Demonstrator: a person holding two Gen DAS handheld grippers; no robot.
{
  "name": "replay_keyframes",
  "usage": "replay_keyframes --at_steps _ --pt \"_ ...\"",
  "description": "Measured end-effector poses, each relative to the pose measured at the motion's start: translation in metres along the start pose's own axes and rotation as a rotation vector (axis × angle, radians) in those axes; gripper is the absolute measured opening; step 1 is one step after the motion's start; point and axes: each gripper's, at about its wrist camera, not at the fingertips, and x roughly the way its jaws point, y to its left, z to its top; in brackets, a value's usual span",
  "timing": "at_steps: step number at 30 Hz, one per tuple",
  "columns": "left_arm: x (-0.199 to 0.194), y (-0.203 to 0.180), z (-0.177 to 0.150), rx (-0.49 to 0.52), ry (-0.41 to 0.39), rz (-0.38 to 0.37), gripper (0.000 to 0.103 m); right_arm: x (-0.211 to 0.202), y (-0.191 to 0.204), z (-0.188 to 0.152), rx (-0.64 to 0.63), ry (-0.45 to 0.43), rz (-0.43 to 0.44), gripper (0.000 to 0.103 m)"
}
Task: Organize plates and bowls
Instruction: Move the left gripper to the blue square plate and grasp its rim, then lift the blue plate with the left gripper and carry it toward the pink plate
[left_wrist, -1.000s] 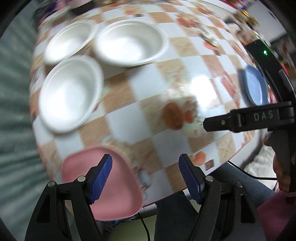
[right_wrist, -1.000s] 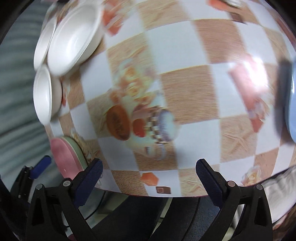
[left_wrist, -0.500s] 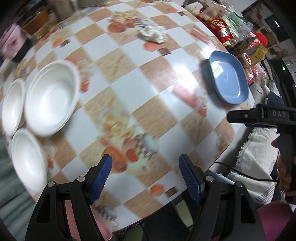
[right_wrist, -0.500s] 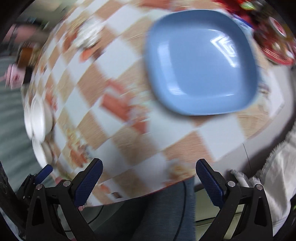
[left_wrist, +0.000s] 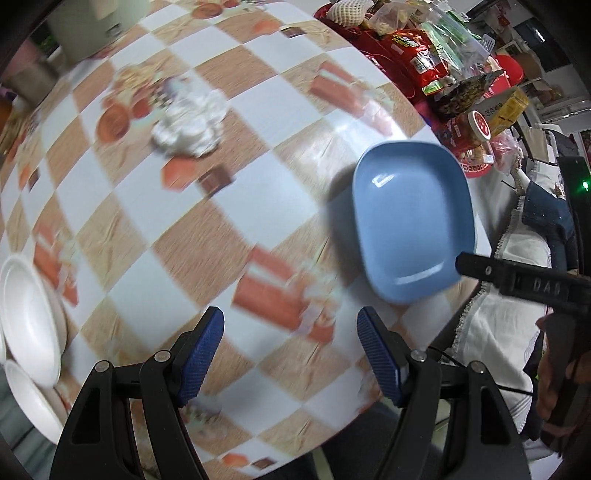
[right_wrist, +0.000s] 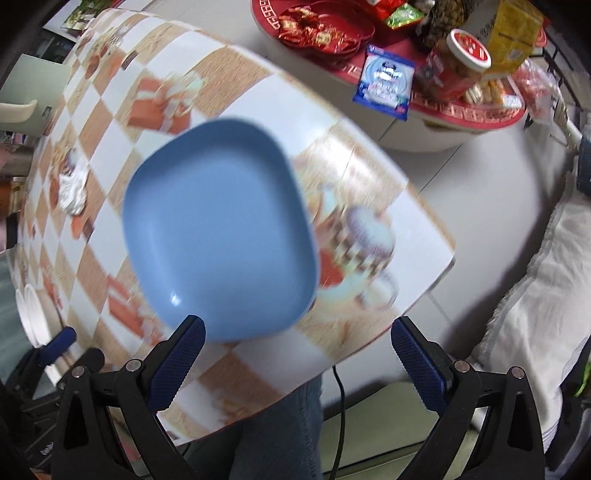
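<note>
Right gripper (right_wrist: 295, 352) gapes wide, empty, over the blue plate (right_wrist: 218, 240) — straddle its near rim squarely before closing.

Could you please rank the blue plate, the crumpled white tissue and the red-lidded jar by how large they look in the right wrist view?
1. blue plate, largest by far, though it lies nearest the camera.
2. red-lidded jar.
3. crumpled white tissue; it looks close to the jar in size, and the edge distortion makes that order unsure.

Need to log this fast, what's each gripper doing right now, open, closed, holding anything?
Left gripper: open, holding nothing, above the table.
Right gripper: open, holding nothing, blue plate below it, not gripped.
</note>
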Motion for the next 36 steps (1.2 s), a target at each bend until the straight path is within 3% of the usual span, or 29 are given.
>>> replay_keyframes --at_steps 16,18,19,21,24,31,33,36 --pt "0.061 -0.028 0.054 -0.018 0.063 0.051 0.078 0.027 0.019 0.031 -0.170 -0.040 -0.078 0.101" --pt "0.064 -0.036 0.058 0.004 0.046 0.069 0.078 0.031 0.020 0.034 -0.180 -0.037 -0.080 0.092" --pt "0.065 -0.041 0.060 0.020 0.046 0.071 0.078 0.032 0.020 0.035 -0.180 -0.031 -0.077 0.080" --pt "0.069 -0.050 0.065 0.040 0.050 0.089 0.078 0.031 0.022 0.035 -0.192 -0.041 -0.082 0.078" --pt "0.073 -0.057 0.067 0.058 0.055 0.111 0.078 0.026 0.027 0.033 -0.243 -0.055 -0.075 0.063" --pt "0.077 -0.074 0.066 0.135 0.041 0.120 0.049 0.025 0.048 0.027 -0.289 -0.025 0.001 0.019" --pt "0.076 -0.068 0.061 0.119 0.041 0.117 0.049 0.027 0.056 0.022 -0.308 -0.020 -0.022 0.019" --pt "0.073 -0.053 0.051 0.098 0.043 0.132 0.049 0.033 0.071 0.011 -0.331 0.019 0.015 0.019"
